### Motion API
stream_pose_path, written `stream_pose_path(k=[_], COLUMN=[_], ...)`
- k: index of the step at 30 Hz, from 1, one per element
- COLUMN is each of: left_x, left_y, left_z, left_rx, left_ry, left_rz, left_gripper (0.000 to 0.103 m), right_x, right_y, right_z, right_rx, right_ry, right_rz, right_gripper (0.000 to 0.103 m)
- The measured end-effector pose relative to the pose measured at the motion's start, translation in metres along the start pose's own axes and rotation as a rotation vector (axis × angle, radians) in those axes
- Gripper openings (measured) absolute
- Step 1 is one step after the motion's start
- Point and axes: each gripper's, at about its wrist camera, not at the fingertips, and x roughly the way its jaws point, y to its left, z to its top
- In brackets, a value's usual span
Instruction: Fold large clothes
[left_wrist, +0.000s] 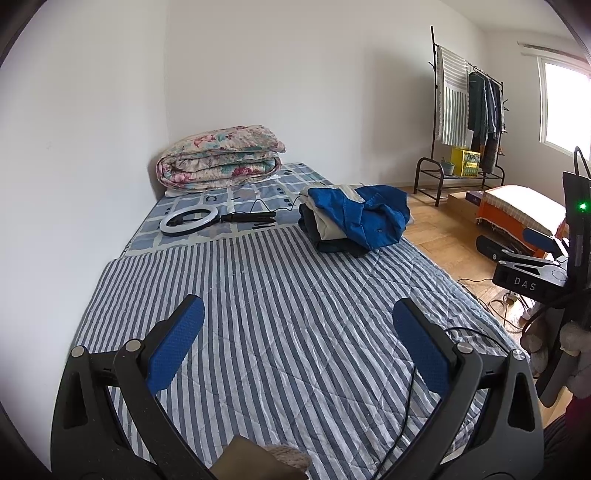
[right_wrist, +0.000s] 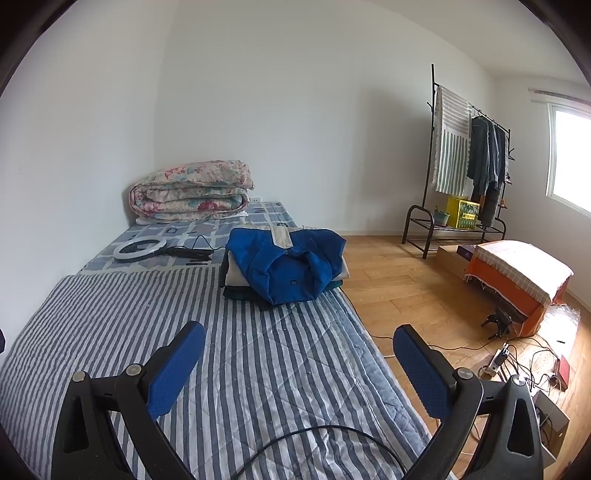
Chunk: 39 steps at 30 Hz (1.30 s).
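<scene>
I have the bed (left_wrist: 280, 295) in both wrist views, its long axis running away from me toward the far wall, covered nearer me by a blue-and-white striped quilt (right_wrist: 258, 369) whose stripes run along that same axis. Taking the bed as my landmark: a black clothes rack (right_wrist: 469, 166) with hanging garments stands well off its right side against the far wall, and an orange-sided box draped with a cloth (right_wrist: 517, 273) sits on the wooden floor to the bed's right.

At the bed's far end, against the wall, lies a folded floral comforter (left_wrist: 218, 158). The pile of clothes (right_wrist: 284, 269) rests on the bed's right edge, about halfway up its length, at the far end of the striped quilt. On top is a crumpled blue jacket (left_wrist: 365, 214); its longer spread lies across the bed rather than along it, with beige and dark garments stacked beneath. I cannot tell which way its collar points.

A white ring light (left_wrist: 188, 221) on a black stand lies flat on the bed just left of the pile, its handle pointing toward the pile.

My left gripper (left_wrist: 299, 347) hovers over the near part of the bed, blue pads spread wide with nothing between them. My right gripper (right_wrist: 299, 373) hangs over the bed's near right edge, likewise spread wide and empty, well short of the pile.
</scene>
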Motion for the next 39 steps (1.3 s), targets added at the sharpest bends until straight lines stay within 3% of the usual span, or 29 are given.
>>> stream_pose_path(k=[39], left_x=[-0.0002], left_y=[-0.0027], left_z=[0.0010], left_rx=[0.014], left_ry=[-0.002], left_rz=[-0.007], left_gripper=[0.103], right_x=[0.0031], right_y=[-0.0072], right_z=[-0.0027], right_rx=[0.007], right_ry=[0.007], right_rz=[0.002], right_gripper=[0.103])
